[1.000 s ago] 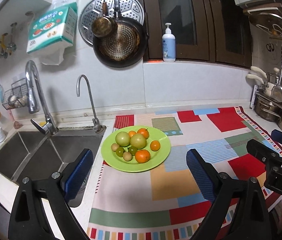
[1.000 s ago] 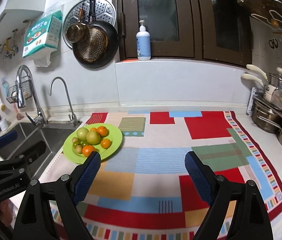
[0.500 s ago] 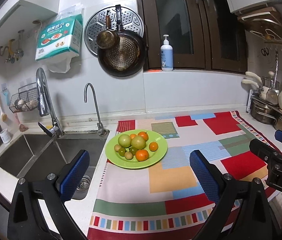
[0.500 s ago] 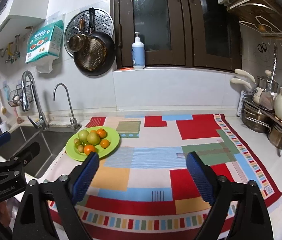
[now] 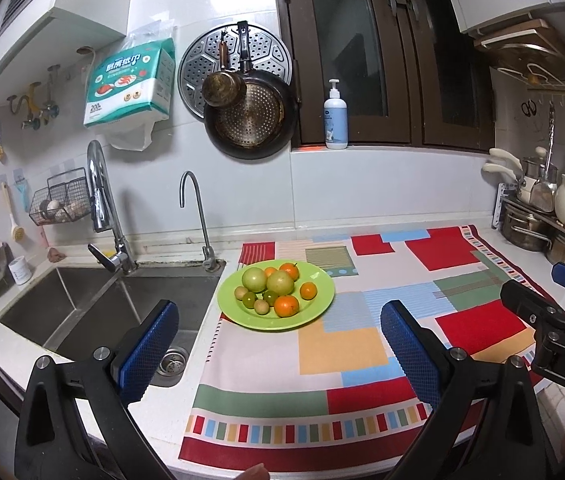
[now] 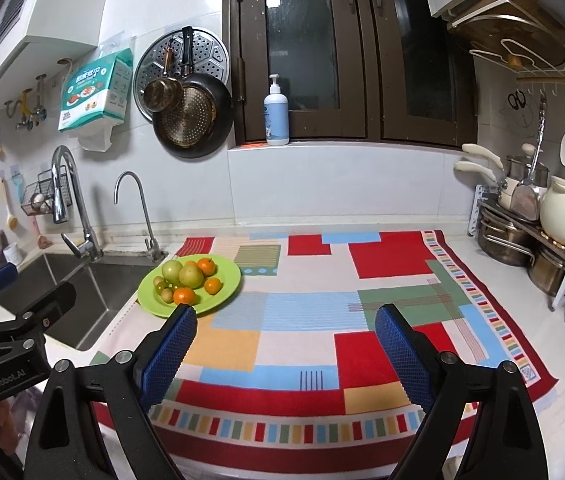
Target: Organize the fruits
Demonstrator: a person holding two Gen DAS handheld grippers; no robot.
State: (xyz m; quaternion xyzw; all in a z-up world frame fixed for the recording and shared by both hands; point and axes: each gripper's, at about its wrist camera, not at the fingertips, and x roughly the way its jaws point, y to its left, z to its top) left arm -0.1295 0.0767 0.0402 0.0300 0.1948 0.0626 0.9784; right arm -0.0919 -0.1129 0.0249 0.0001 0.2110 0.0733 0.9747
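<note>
A lime-green plate [image 5: 318, 304] sits on the patterned cloth near the sink; it also shows in the right wrist view [image 6: 226, 292]. On it lie two large green fruits [image 5: 280, 282], several oranges [image 5: 286, 306] and several small green and tan fruits [image 5: 249, 300]. My left gripper [image 5: 278, 344] is open and empty, held back from the plate above the cloth's front part. My right gripper [image 6: 286, 344] is open and empty over the cloth's middle, right of the plate. Each gripper shows at the edge of the other's view.
A steel sink [image 5: 94, 304] with two faucets [image 5: 102, 204] lies left of the plate. Pots and a white jug [image 6: 562, 216] stand on a rack at the right. A colourful cloth [image 6: 362, 304] covers the counter. Pans [image 5: 250, 120] hang on the wall.
Both grippers have pulled back and up from the counter, so the plate looks smaller and farther. Both stay open and empty.
</note>
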